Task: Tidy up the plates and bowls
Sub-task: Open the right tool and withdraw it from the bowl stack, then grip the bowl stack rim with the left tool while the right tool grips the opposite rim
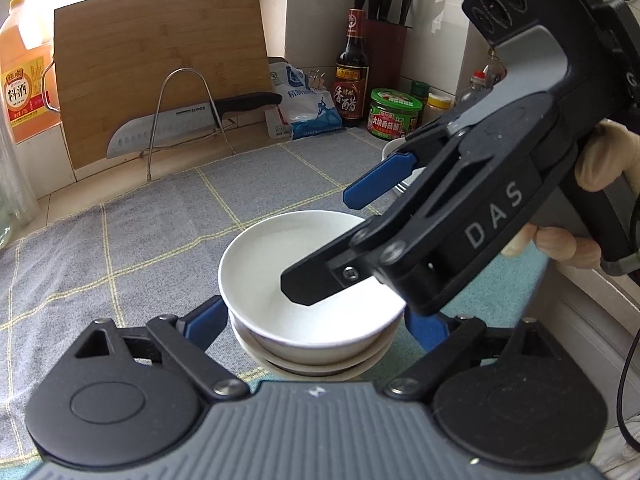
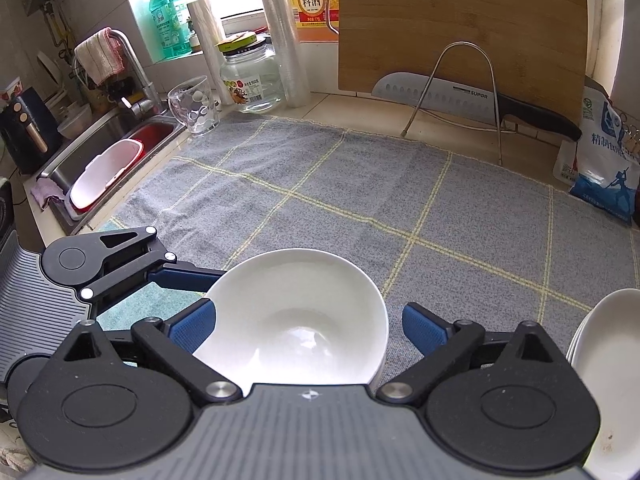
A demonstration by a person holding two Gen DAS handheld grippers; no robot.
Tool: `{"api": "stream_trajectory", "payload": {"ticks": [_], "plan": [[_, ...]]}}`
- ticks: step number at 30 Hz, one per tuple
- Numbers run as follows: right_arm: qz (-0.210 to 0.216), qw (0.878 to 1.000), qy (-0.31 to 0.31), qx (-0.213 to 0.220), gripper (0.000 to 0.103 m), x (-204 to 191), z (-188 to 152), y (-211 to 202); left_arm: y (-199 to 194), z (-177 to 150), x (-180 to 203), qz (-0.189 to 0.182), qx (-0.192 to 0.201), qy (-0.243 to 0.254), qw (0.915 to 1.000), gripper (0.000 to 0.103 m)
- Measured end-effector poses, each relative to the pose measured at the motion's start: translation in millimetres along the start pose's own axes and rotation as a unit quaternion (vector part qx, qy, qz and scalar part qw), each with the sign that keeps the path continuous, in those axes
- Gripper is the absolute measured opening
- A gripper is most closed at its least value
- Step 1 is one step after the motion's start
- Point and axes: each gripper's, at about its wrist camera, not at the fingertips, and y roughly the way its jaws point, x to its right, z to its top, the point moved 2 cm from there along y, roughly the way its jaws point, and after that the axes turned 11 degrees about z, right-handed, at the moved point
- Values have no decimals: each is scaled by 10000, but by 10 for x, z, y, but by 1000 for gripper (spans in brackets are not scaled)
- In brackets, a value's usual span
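Left hand-held gripper [image 1: 316,326] spread around stacked bowls [image 1: 308,280]; right hand-held gripper [image 2: 308,326] spread, partly hiding them.

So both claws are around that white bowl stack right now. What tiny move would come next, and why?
Probably lift the right gripper up and away. Its fingers stand wide open over the top white ceramic bowl, which already sits nested in the bowls beneath. The left gripper brackets that stack from both sides, steadying it on the grey checked cloth, though contact is hard to confirm.
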Motion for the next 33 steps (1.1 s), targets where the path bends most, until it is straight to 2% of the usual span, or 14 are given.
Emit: {"api": "stream_trajectory", "payload": {"ticks": [8,16,21,33], "plan": [[-242,9993,-273,107,103,-92,-73,-88,-161,-30,-62,3,108,169,9998,97],[-411,9939,-932,433,103,-367,-173,-274,-244,-121,-250,-52,61,312,9995,97],[-548,9946,-825,322,103,-412,-265,-274,-226,-178,-377,-108,-13,425,9990,97],[-950,9943,-489,34,103,-560,-566,-65,-171,-321,-532,-521,-85,807,9953,97]]}}
